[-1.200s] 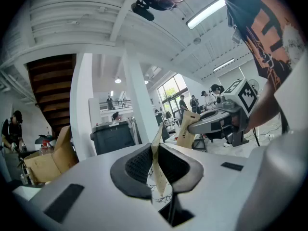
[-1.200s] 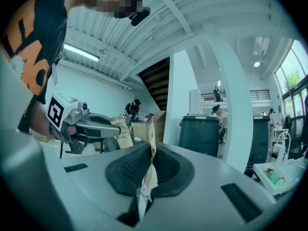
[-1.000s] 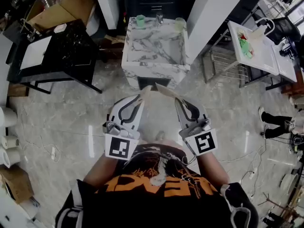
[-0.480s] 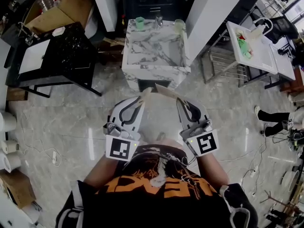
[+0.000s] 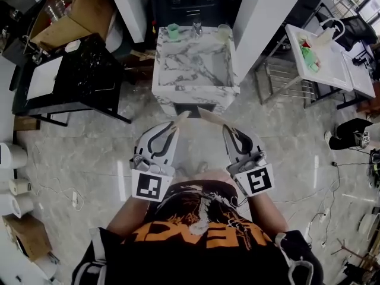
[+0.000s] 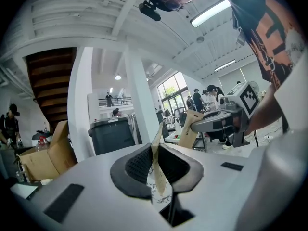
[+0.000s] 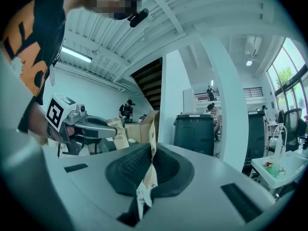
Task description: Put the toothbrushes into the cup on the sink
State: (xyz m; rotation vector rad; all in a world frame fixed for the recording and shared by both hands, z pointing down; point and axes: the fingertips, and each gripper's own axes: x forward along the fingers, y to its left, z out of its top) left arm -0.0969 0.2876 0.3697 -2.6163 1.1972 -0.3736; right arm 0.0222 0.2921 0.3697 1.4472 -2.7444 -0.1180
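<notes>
As a person in a black shirt with orange lettering (image 5: pixel 196 236) stands on the pale stone floor (image 5: pixel 89 153) facing a marble-patterned sink (image 5: pixel 195 89), the left hand-held gripper (image 5: pixel 176 122) is clenched on a flat brown paper toothbrush packet (image 6: pixel 158 177), the packet pinched upright between its dark ribbed pads with its top edge poking out beyond the tips

The right hand-held gripper (image 5: pixel 222 123), held level beside it, grasps a second toothbrush packet (image 7: pixel 146 184) the same way, edge-on between its pads

Both packets angle inward, their far ends close together but apart, on the near side of the sink and clear of it

On the sink's far rim a green cup (image 5: pixel 173 31) stands at the left corner and a pale, see-through cup (image 5: pixel 224 32) at the right corner, with a tap (image 5: pixel 197 24) between them; both cups stand well apart from the grippers

To the left of the sink is a black table (image 5: pixel 89 64) with a white board (image 5: pixel 43 77) lying on it, and cardboard boxes (image 5: pixel 71 16) behind it; to the right, beyond a white pillar (image 5: pixel 267 10), a white table (image 5: pixel 323 61) carries small green and red items
</notes>
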